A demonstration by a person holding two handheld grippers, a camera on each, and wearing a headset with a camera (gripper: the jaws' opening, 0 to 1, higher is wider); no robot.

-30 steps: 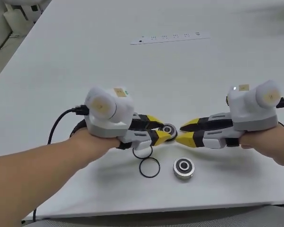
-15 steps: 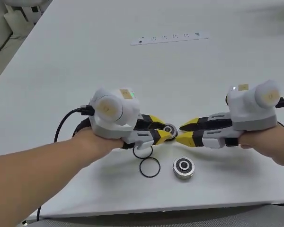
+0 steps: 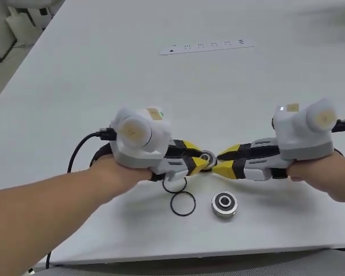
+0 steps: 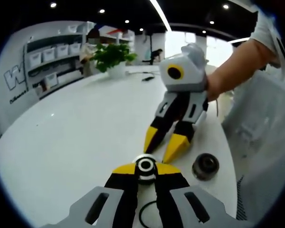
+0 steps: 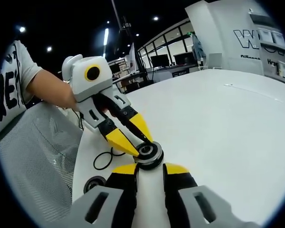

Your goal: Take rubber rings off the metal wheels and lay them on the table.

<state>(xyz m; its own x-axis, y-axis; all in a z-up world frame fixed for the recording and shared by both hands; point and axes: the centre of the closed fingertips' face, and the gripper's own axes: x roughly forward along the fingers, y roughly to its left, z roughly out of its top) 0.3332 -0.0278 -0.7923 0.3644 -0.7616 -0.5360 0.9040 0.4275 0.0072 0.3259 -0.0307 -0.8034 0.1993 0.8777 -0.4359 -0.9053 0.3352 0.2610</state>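
Left tongs are clamped on a small round silver metal wheel with a dark centre, one yellow tip on each side of it. I call this the held wheel. It sits low over the white counter; I cannot tell if it touches.

Right tongs are apart, their yellow tips just short of the held wheel and pointing at it from the opposite side. Nothing is between them.

In the head view a second silver metal wheel, the loose wheel, lies flat on the counter, nearer to me than the held wheel and slightly to its right. A thin black rubber ring lies flat on the counter, nearer to me than the held wheel and slightly to its left, just beside the loose wheel but apart from it. A second ring lies closer to the held wheel, partly hidden under my left gripper.

A long white power strip lies far beyond the held wheel. A black cable runs off well left of the held wheel.
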